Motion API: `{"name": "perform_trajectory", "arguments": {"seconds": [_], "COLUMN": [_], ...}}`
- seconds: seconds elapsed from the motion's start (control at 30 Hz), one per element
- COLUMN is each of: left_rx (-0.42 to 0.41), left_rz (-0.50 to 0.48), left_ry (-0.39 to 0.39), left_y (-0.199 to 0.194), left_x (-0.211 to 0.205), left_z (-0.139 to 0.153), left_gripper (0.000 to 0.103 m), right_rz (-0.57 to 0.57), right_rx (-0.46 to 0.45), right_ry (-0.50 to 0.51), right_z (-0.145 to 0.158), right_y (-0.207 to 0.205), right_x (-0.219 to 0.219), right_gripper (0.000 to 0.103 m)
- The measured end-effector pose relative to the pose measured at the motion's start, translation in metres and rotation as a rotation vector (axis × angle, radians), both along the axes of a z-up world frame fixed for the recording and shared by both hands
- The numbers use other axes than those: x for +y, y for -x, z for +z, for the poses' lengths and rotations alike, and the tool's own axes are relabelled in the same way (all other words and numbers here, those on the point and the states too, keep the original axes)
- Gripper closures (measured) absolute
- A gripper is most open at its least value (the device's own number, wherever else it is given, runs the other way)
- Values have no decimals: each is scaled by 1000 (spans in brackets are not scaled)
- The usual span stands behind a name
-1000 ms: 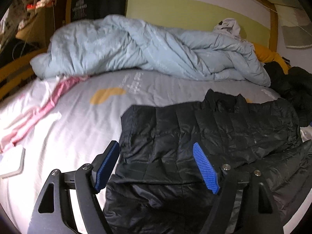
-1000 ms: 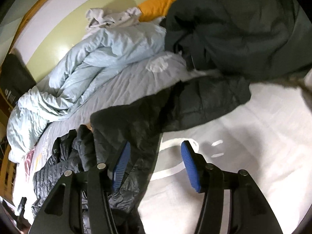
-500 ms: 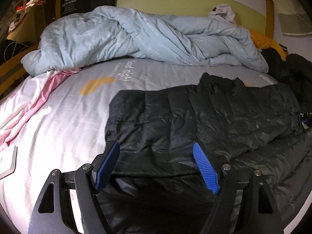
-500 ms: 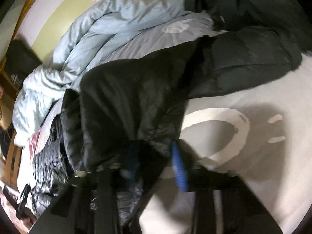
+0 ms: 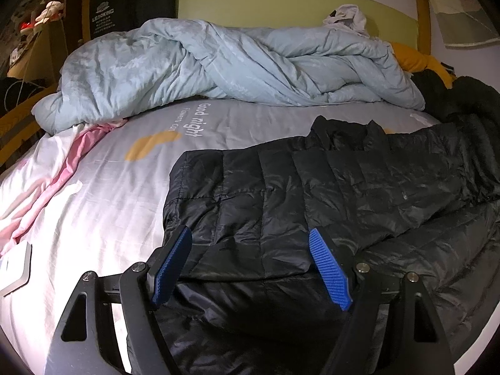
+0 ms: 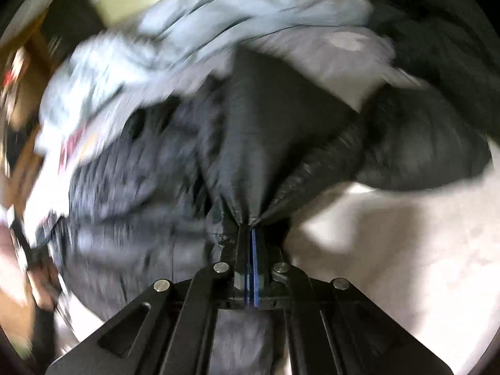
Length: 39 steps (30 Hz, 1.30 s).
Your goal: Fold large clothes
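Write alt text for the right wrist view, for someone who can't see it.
The right gripper is shut on a pinched fold of the black puffer jacket, the fabric fanning up from its fingertips. The heavily motion-blurred view also shows a pale blue duvet behind and white bedsheet to the right.

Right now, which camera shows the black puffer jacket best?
The left wrist view: the black puffer jacket lies sharp and spread out on the bed. The right wrist view shows it blurred, bunched in the closed right tool.
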<state>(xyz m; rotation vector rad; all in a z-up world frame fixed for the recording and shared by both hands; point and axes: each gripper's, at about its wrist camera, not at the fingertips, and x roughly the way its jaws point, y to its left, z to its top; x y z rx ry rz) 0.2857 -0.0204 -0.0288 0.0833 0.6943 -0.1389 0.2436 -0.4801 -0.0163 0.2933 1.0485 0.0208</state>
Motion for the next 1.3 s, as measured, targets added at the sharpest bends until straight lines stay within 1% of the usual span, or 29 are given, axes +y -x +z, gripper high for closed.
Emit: {"name": "perform_trajectory", "arguments": {"seconds": [0.03,0.1,0.13,0.2,0.27,0.33,0.37,0.4,0.47,0.53,0.6,0.67,0.7,0.73,0.8,0.87,0.93,1.0,1.03,1.07,1.1,1.17,1.23,1.3], "left_rx": [0,-5,-8,-16,-29,-37,-39,-39,-24,6,27,32,33,33,39,46,51,50,49,47,45,41,38,43], "left_rz": [-4,-10,-14,-21,-27,-36,-41,-46,-63,-68,-60,-47,-38,-33,-24,-20,-17,-15,-13,-13,-13,-11,-8,-9], "left_ry": [-1,-6,-10,-30,-59,-88,-99,-110,-115,-75,-37,-24,-24,-22,-11,5,14,9,3,-1,-6,-17,-24,-31], "left_y": [0,2,3,4,5,6,6,7,6,4,3,1,0,0,-1,-2,-3,-3,-3,-3,-3,-3,-4,-6], "left_x": [-1,-4,-5,-8,-11,-16,-18,-21,-24,-23,-20,-17,-15,-13,-11,-9,-8,-7,-7,-7,-7,-6,-7,-8], "left_z": [0,1,2,2,1,0,-1,-3,-6,-9,-10,-12,-12,-12,-12,-13,-14,-15,-15,-15,-15,-15,-16,-18], "left_gripper": [26,26,26,26,26,26,26,26,26,26,26,26,26,26,26,26,26,26,26,26,26,26,26,26], "right_rz": [19,21,-7,-104,-233,-392,-436,-494,-551,-589,-596,-589,-595,-605,-596,-568,-531,-505,-498,-498,-505,-512,-535,-552], "right_rx": [21,49,52,32,-20,-108,-139,-171,-181,-207,-214,-175,-132,-73,-59,-88,-178,-252,-270,-261,-225,-172,-119,-70], "right_ry": [19,-17,-60,-138,-215,-287,-291,-270,-227,-207,-204,-166,-119,-48,-11,-49,-109,-129,-122,-103,-67,-34,-52,-98], "right_z": [-1,-3,-4,-3,0,4,5,8,11,15,17,14,12,8,2,2,10,18,19,17,12,3,-14,-32], "right_y": [1,1,1,2,5,20,26,34,41,47,48,44,40,35,33,29,21,8,-2,-12,-27,-44,-62,-73], "right_x": [5,1,-9,-34,-66,-102,-112,-125,-139,-153,-163,-166,-165,-164,-161,-159,-154,-149,-147,-146,-146,-148,-158,-168], "right_gripper": [101,101,101,96,80,42,39,39,39,39,39,39,39,39,39,39,39,39,39,39,39,42,42,56]}}
